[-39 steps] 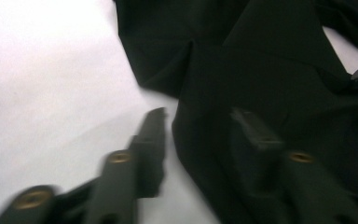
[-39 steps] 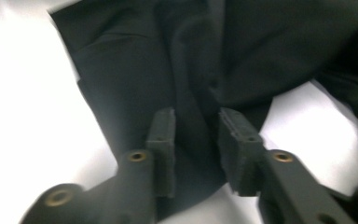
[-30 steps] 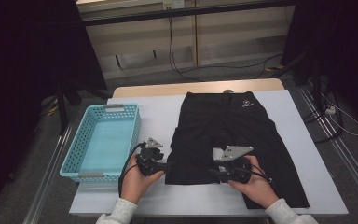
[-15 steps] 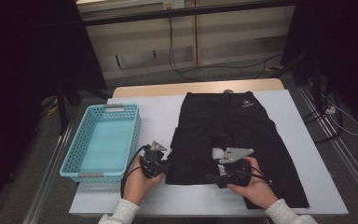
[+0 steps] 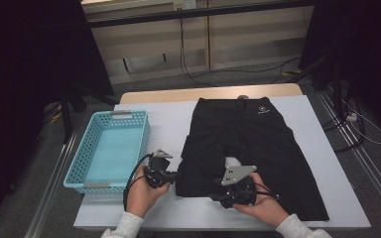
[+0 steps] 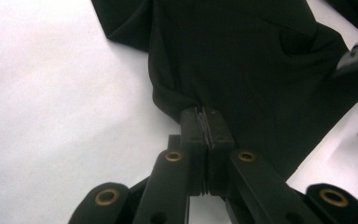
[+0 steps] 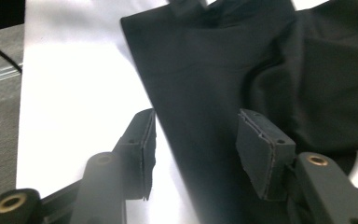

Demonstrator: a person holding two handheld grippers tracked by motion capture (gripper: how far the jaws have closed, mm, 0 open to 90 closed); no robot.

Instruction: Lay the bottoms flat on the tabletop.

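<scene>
Blue basket (image 5: 110, 148) sits left on the surface (image 5: 168, 119), black shorts (image 5: 250, 148) spread flat in the middle. Left tongs (image 5: 174, 174) are clamped on the near-left hem corner. Right tongs (image 7: 193, 149) have just been closing, pads apart, the near hem edge lying between them, not pinched yet. Fabric looks soft, light and floppy, so I'd grab hem corners.

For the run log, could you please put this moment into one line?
left gripper: shut on black shorts hem | right gripper: open, jaws just closing, astride hem edge | basket: beside shorts
</scene>
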